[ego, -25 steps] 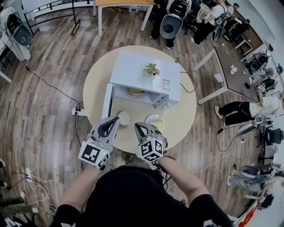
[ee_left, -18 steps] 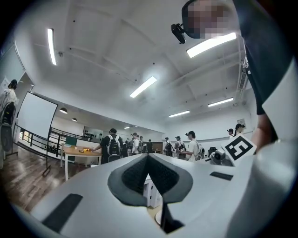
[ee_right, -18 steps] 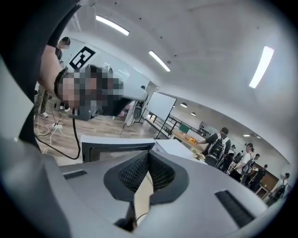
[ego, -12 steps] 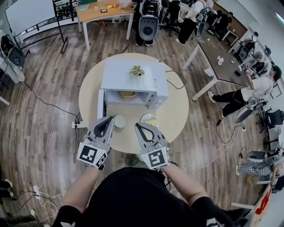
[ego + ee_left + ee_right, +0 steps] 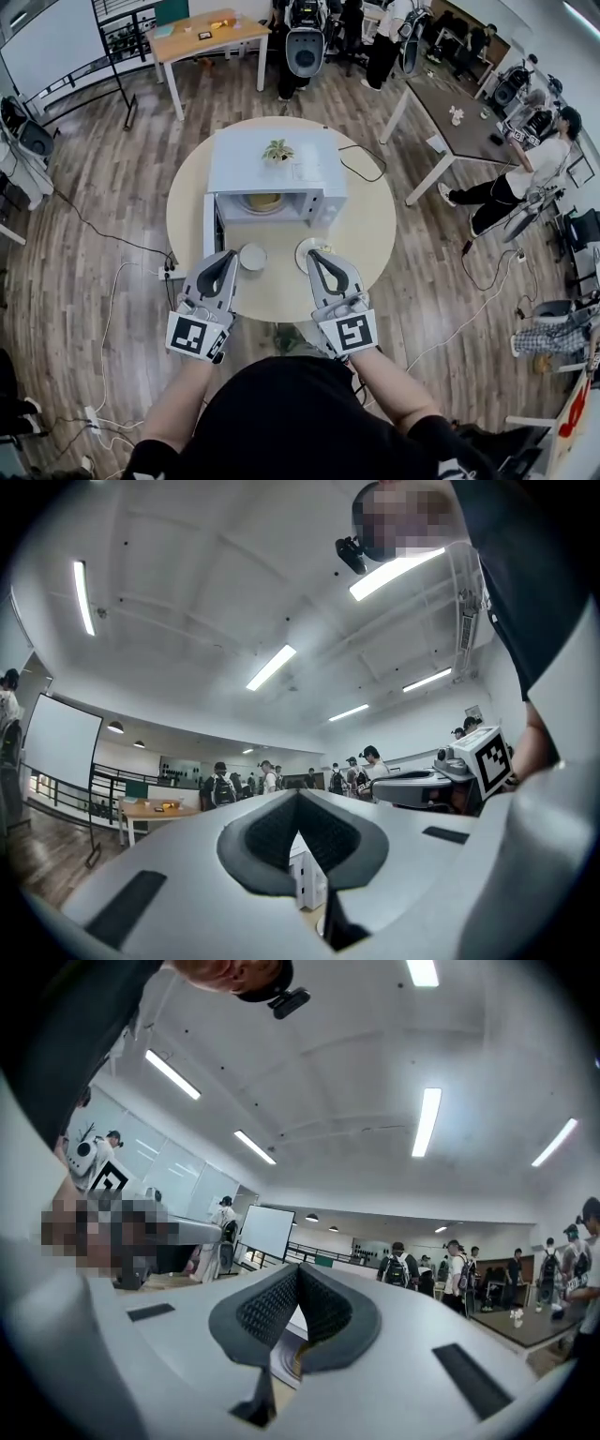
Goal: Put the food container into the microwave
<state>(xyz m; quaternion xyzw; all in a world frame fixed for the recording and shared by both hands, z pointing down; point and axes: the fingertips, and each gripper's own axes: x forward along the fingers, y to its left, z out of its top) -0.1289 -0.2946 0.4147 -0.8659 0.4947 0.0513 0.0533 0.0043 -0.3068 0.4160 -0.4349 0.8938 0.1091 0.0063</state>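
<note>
From the head view, I look down on the round table point(image 5: 375, 239) carrying the microwave point(image 5: 267, 169). Its door point(image 5: 208, 225) is swung open to the left, and a small potted plant point(image 5: 277, 150) stands on top. A yellowish round thing point(image 5: 263, 200) lies in the cavity; I cannot tell whether it is the turntable or a dish. On the table in front of the opening sit a small white tub point(image 5: 252, 257) and, to its right, a shallow dish with yellow food. I take the dish to be the food container point(image 5: 304, 253), so it is on the table, outside the oven. My left gripper point(image 5: 231, 257) hangs with its tip just beside the tub. My right gripper point(image 5: 317, 255) hangs over the near side of the food container, partly covering it.

Along the left gripper view, the jaws are pressed together with nothing between them. A white corner of the microwave shows through the gap beneath.

Along the right gripper view, the jaws again meet tip to tip, empty. The ringed rim of the food container point(image 5: 284, 1365) lies below them, apart from the jaws.

I judge the pick-up has not yet begun. Next I would spread the right jaws, bring them down over the rim and pinch it. Then I would carry the dish level through the open door, keeping clear of the tub and the frame. If that yellowish round thing is a dish, space inside may be tight.
</note>
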